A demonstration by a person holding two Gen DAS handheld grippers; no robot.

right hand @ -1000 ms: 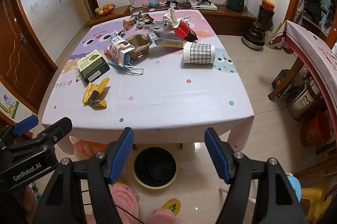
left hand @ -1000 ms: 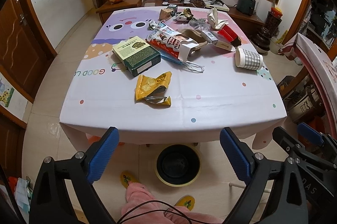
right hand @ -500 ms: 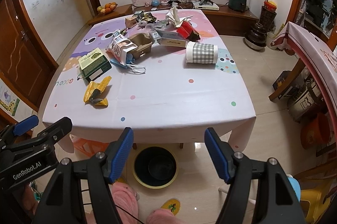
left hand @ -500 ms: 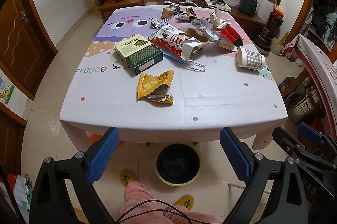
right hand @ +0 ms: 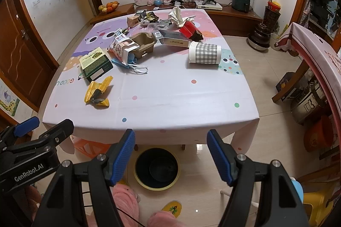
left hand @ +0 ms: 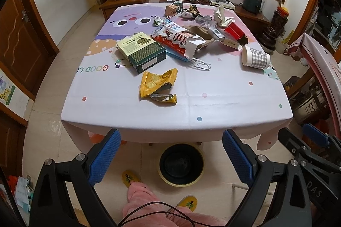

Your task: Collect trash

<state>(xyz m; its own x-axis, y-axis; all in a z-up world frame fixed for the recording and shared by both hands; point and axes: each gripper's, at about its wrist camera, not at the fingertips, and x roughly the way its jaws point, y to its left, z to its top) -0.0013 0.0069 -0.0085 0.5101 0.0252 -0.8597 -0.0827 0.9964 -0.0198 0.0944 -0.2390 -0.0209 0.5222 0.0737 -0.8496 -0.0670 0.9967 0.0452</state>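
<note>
Yellow wrapper (left hand: 156, 86) is lying crumpled on the table (left hand: 223, 103), nearest piece to the front edge, left of centre, long axis running diagonally. Left gripper (left hand: 170, 154) is hovering almost straight before it, jaws spread, empty. Right gripper (right hand: 170, 157) is sitting further right, also spread. Bin (left hand: 181, 163) is waiting below on the floor.

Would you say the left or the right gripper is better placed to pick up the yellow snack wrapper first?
Left, probably. The yellow snack wrapper lies almost straight ahead of the open left gripper, but well off to the left of the open right gripper.
</note>
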